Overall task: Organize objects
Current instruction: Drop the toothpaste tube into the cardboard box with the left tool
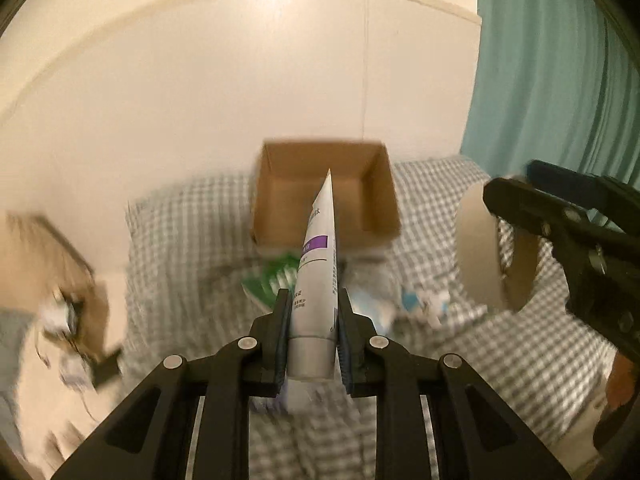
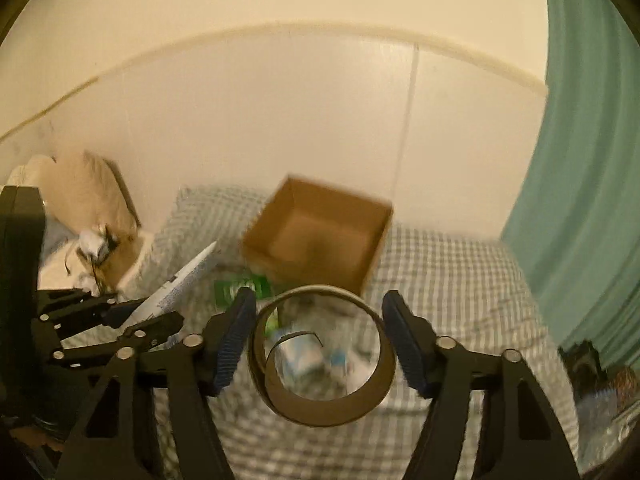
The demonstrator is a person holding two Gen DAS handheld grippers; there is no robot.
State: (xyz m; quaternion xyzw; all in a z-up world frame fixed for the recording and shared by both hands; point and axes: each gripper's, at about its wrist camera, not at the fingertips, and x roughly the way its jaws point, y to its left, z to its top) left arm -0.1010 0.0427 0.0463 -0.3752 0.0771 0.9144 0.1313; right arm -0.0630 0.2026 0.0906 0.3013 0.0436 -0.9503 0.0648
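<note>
Step in hand: both grippers appear to be carrying items toward an open box; this looks like the carry stage of putting things away.
Left gripper point(image 1: 312, 316): jaws closed tight on a white tube point(image 1: 316, 276) with a purple band. They pinch it near its cap end, and its flat crimped tail points forward and up, away from the camera.
Right gripper point(image 2: 318, 334): jaws spread fairly wide around a loose brown cardboard ring point(image 2: 320, 360), a curled strip with its inner end spiralled. The left pad seems to touch the ring; whether the right pad does, I cannot tell, so the hold may be slack.
Middle ground: a checked grey-and-white cloth point(image 1: 192, 240) covers the surface. A green packet point(image 1: 272, 280) and some blurred blue-and-white items lie on it, just in front of the box.
Cardboard box point(image 1: 324, 192): open-topped and seemingly empty, it sits toward the far edge of the cloth, close to a pale wall. In the left view the tube's tail lines up with its opening.
Far right: a teal curtain point(image 1: 560, 80) hangs beside the wall.
Next move, as a judgement: bring the tube over the box opening and release it; the ring likely follows, and needs a firmer squeeze or a level carry so it does not slip.
</note>
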